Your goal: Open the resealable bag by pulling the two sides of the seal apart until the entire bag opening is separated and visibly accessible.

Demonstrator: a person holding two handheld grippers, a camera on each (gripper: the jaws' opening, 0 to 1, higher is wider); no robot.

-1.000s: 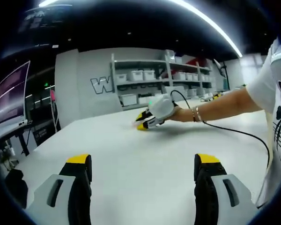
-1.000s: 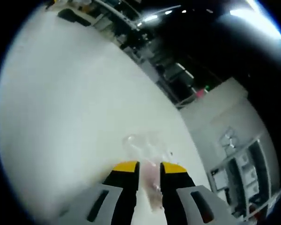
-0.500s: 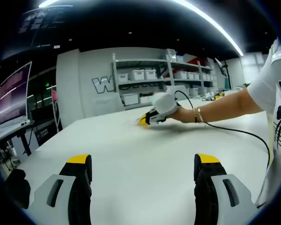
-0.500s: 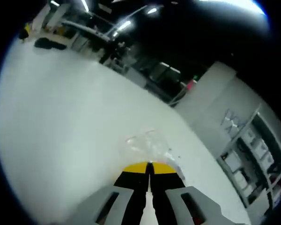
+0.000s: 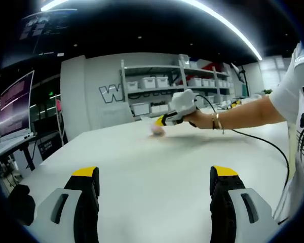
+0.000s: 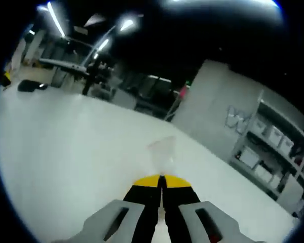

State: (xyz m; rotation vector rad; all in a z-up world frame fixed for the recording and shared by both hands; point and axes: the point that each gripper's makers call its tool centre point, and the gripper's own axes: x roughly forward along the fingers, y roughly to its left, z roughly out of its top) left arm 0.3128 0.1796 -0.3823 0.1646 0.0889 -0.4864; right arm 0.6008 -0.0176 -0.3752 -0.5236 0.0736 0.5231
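Left gripper view shows the left gripper [image 5: 154, 185] low over the table [image 5: 157, 162], fingers wide apart with nothing between them. Far ahead, an outstretched arm [image 5: 243, 114] lifts the right gripper [image 5: 162, 121], bag [image 5: 157, 129] dangling below its tips. Right gripper view adds the pinch: the yellow-tipped fingers [image 6: 147, 180] press together on the clear bag, which sticks out just beyond them.
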